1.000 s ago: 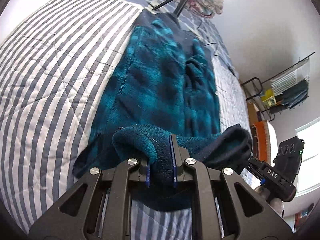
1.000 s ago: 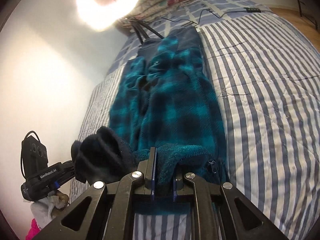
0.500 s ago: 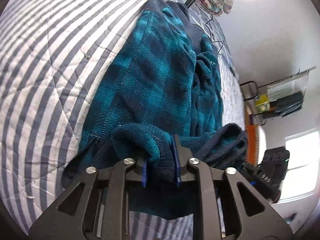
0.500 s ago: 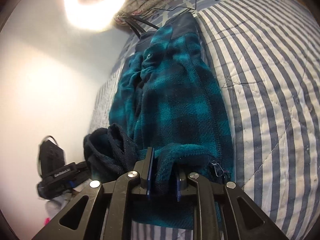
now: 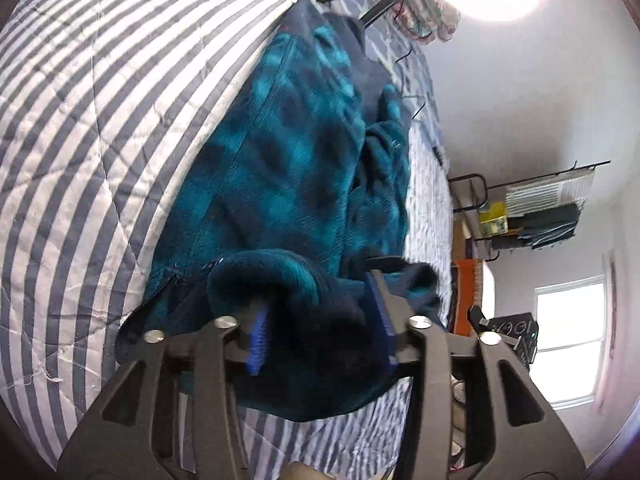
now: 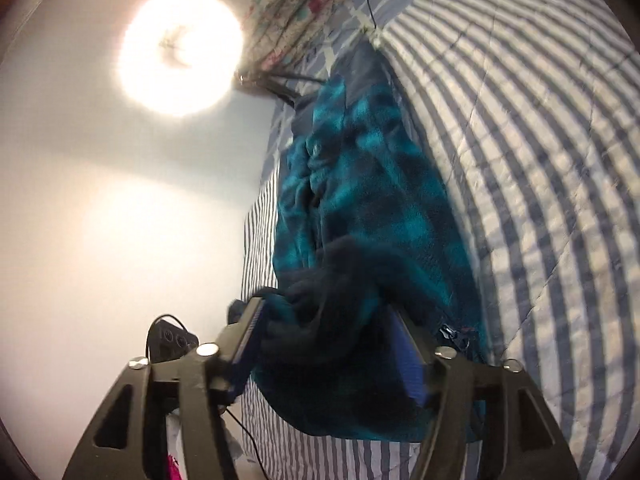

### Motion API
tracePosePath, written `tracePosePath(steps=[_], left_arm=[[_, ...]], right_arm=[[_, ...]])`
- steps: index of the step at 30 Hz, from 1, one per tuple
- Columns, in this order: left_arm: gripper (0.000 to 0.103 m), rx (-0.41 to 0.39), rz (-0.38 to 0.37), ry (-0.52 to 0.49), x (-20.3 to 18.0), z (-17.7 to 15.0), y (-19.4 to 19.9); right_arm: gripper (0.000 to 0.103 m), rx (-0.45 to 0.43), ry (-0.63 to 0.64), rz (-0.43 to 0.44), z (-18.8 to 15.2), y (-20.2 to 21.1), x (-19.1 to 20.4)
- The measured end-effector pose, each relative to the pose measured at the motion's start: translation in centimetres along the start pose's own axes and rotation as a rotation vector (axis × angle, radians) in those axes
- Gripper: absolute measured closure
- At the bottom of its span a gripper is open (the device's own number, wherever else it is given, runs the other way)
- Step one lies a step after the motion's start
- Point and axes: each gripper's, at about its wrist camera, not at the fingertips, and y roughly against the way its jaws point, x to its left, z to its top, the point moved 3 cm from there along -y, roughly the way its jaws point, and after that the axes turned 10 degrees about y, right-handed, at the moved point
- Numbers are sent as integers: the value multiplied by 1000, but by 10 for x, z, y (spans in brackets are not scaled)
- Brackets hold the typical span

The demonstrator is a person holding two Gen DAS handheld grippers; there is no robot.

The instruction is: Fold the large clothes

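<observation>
**Glare overhead, blur throughout**

A ring lamp (image 6: 180, 50) is blown out to white at eleven o'clock; the wall (image 6: 100, 220) is washed pale. Motion blur is seen across both views, and stripes are bent at the fisheye edges.

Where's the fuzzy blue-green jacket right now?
The fleece jacket lies stretched along the striped quilt on the bed, filling the middle of both wrist views. Its near hem bunches between the open left gripper and the open right gripper.
</observation>
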Motion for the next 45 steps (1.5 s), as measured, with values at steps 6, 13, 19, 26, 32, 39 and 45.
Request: tracePosePath(steps=[6, 13, 19, 26, 32, 39, 45], left_arm=[[43, -59, -37, -50, -14, 11, 35], [43, -93, 81, -253, 1, 9, 45], [49, 18, 140, -258, 34, -5, 12], [49, 70, 169, -300, 34, -24, -7], [81, 27, 191, -313, 30, -32, -5], [85, -28, 259, -206, 51, -35, 10], [71, -57, 290, -290, 37, -36, 16]], right_arm=[[47, 13, 256, -25, -2, 14, 55], [67, 114, 527, -260, -32, -17, 76], [64, 127, 355, -295, -22, 2, 7], [65, 188, 330, -287, -33, -3, -15], [79, 210, 373, -332, -41, -14, -9], [98, 215, 396, -427, -47, -9, -12], [85, 193, 456, -492, -44, -7, 3]])
